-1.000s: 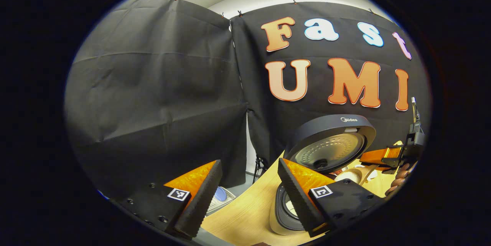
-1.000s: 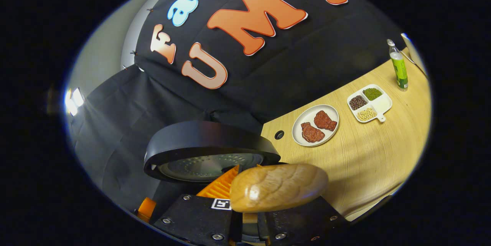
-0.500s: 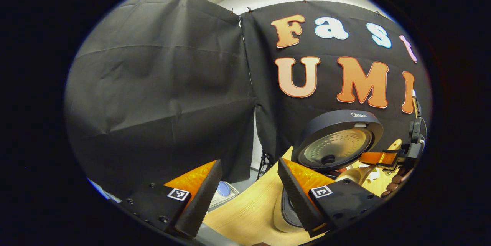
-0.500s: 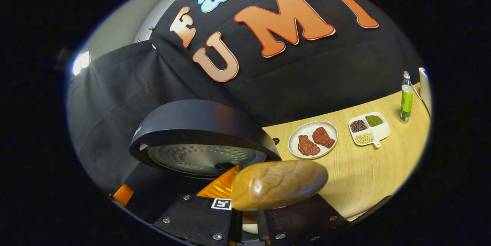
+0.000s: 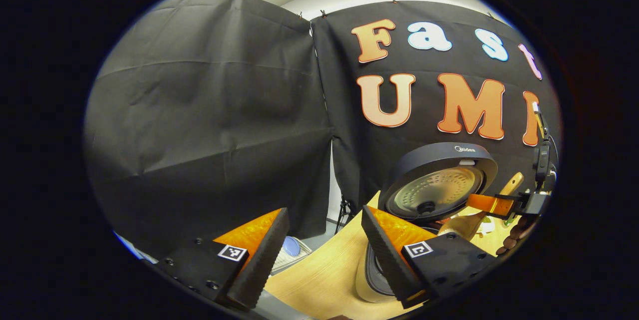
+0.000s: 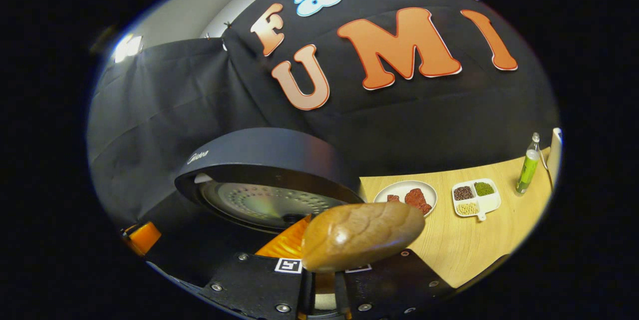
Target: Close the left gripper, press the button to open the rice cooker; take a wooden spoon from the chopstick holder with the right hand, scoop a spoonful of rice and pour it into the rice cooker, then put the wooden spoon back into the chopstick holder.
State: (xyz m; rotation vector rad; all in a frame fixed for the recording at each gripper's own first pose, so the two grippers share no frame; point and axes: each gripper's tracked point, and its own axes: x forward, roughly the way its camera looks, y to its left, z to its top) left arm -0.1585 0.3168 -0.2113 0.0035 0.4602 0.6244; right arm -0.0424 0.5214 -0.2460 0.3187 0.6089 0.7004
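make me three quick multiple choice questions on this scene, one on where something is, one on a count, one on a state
1. Where is the divided dish of beans?
A. between the plate of meat and the green bottle
B. inside the rice cooker
C. on the cooker lid

2. How many pieces of meat lie on the round plate?
A. two
B. five
C. none

3. What state is the rice cooker lid in?
A. shut
B. raised open
C. lying off on the table

Answers: 1 A, the dish sits on the table between the plate and the green bottle; 2 A, two reddish pieces show; 3 B, the lid stands up with its inner side visible.
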